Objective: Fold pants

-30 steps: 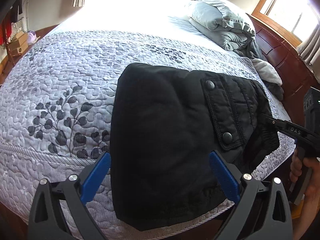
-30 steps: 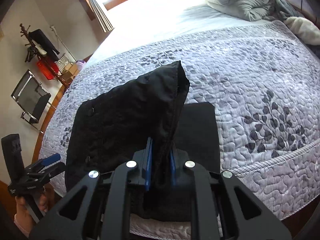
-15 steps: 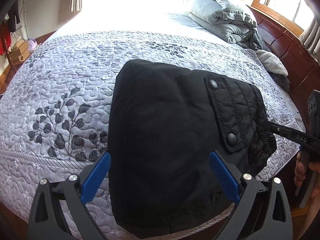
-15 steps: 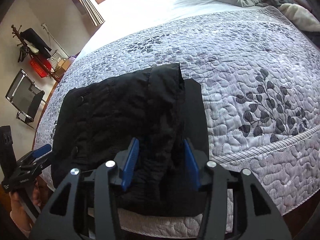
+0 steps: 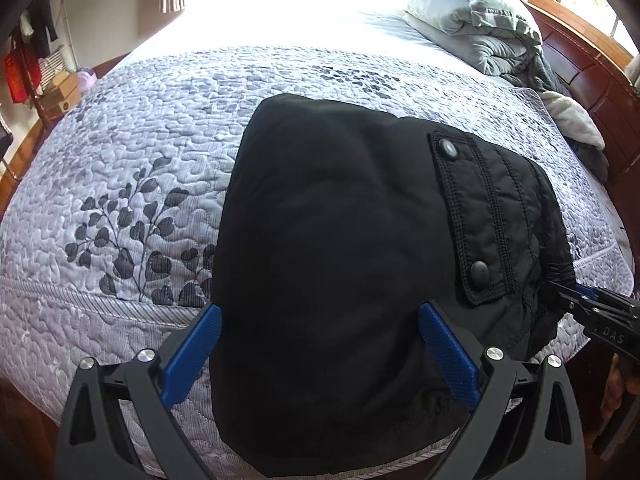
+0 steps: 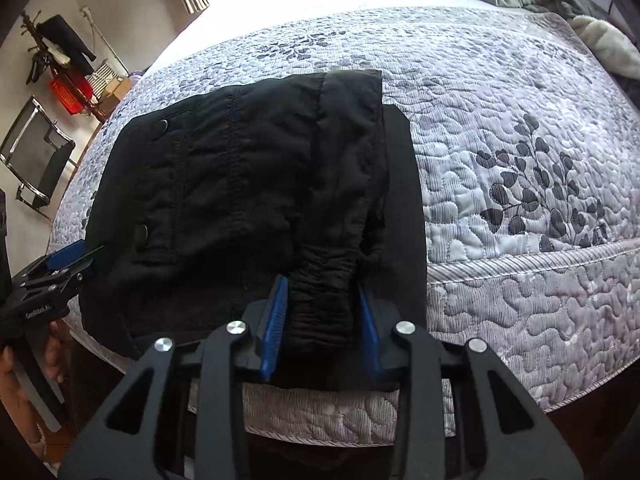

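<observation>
Black pants (image 5: 340, 248) lie folded in a compact bundle on the bed's quilt, near its front edge, with a snap-button pocket flap (image 5: 472, 220) on top. They also show in the right wrist view (image 6: 240, 184). My left gripper (image 5: 320, 344) is open, its blue pads either side of the bundle's near edge. My right gripper (image 6: 320, 312) has its blue pads close around the gathered elastic waistband (image 6: 320, 296), touching or nearly so. The right gripper shows at the bundle's right edge in the left view (image 5: 592, 308).
A grey leaf-patterned quilt (image 5: 132, 184) covers the bed. A grey bunched duvet (image 5: 472, 28) lies at the far end by a dark wooden headboard (image 5: 592, 80). A chair (image 6: 36, 160) and a coat rack (image 6: 60, 44) stand on the floor to the left.
My right gripper lowered the lifted fold flat onto the bundle, opened, then closed in around the waistband. My left gripper stayed open and moved slightly closer.
</observation>
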`<action>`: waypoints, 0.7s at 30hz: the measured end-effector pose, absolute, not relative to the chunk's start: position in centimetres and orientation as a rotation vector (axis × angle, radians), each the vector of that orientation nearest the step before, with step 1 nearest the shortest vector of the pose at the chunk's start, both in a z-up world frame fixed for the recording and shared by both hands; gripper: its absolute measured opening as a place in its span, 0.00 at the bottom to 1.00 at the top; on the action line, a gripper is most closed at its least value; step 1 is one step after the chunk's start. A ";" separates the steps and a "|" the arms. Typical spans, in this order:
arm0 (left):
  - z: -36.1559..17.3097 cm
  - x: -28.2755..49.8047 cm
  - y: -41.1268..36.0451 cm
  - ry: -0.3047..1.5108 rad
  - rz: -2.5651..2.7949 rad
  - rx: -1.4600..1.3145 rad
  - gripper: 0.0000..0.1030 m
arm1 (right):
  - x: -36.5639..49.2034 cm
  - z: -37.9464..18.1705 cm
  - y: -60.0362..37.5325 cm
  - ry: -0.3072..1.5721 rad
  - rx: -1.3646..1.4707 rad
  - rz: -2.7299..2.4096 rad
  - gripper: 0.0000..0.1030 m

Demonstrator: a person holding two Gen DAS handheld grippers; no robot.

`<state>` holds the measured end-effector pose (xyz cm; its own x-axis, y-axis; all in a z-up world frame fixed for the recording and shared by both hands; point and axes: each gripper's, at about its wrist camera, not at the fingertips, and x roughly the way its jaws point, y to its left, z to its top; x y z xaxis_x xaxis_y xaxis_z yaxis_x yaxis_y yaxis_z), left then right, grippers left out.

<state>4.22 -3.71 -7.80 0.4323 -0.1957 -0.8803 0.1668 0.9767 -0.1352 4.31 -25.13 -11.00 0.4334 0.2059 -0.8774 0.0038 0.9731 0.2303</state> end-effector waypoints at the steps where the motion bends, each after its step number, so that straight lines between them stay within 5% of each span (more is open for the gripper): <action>1: -7.8 4.2 -3.7 1.103 -0.222 -0.036 0.96 | 4.1 -10.4 -25.2 1.103 0.205 0.131 0.26; 9: -6.7 3.5 -4.7 1.076 -0.234 -0.049 0.96 | 3.2 -9.1 -27.2 1.084 0.221 0.098 0.25; 14: -8.7 3.8 -5.8 1.080 -0.218 0.034 0.97 | 3.7 -12.9 -27.0 1.152 0.244 0.081 0.30; 21: -7.2 2.8 -5.2 1.147 -0.312 0.006 0.96 | 2.5 -11.1 -27.3 1.085 0.251 0.087 0.38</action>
